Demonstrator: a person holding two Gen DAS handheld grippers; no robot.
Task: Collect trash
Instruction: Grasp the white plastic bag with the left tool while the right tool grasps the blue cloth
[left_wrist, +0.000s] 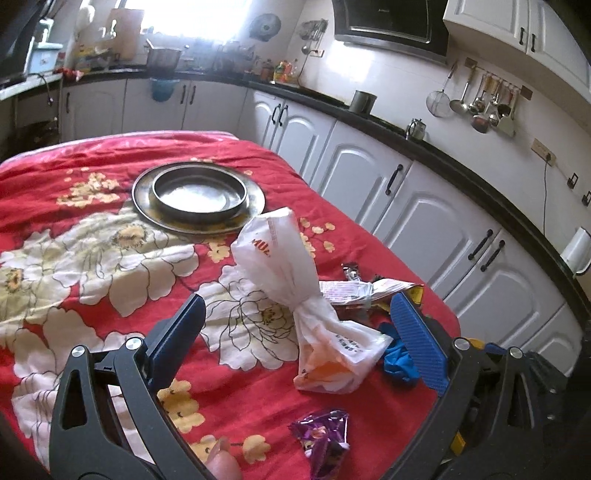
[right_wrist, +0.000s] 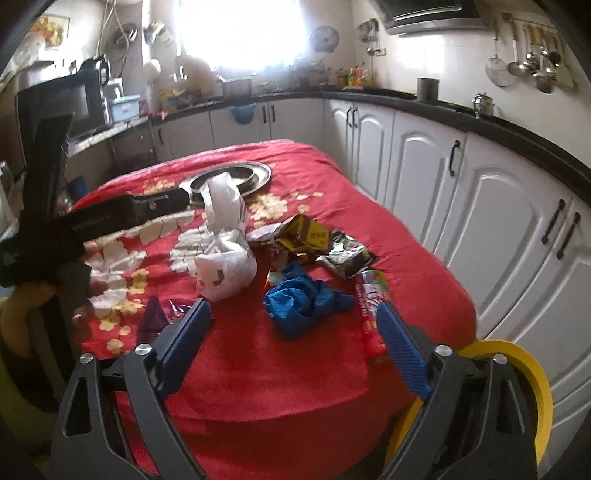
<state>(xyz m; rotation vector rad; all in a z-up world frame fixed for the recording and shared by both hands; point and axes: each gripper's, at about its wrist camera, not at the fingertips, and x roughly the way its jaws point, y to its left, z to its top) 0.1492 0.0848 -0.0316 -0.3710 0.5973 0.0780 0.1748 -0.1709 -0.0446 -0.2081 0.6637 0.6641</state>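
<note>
The trash lies scattered on a table covered by a red floral cloth (right_wrist: 295, 369), toward its right side. A crumpled white plastic bag (left_wrist: 291, 280), cinched at its middle like a bow, carries orange lettering that begins "MU"; the rest is folded away, and the small dark print on its lower half is too blurred to read. Beside it sits a scrunched blue plastic wrapper (right_wrist: 303, 302), soft and creased. Behind that are a yellow-brown foil packet (right_wrist: 303, 232) and a dark green glossy packet (right_wrist: 349, 256), both crushed flat, with print too small to make out. A red candy wrapper (right_wrist: 369, 295) lies at the cloth's right edge, and a shiny purple foil wrapper (left_wrist: 325, 439) near the front.

The left hand-held gripper (left_wrist: 301, 325) stands wide open, its ribbed blue pads on either side of the white bag without pressing it. The right hand-held gripper (right_wrist: 295, 336) is also spread wide, holding nothing, hovering just short of the blue wrapper.

Farther back, a round steel bowl sits on a flat steel plate (left_wrist: 147, 206). White panelled cabinets (left_wrist: 354, 173) under a black worktop line the wall.
</note>
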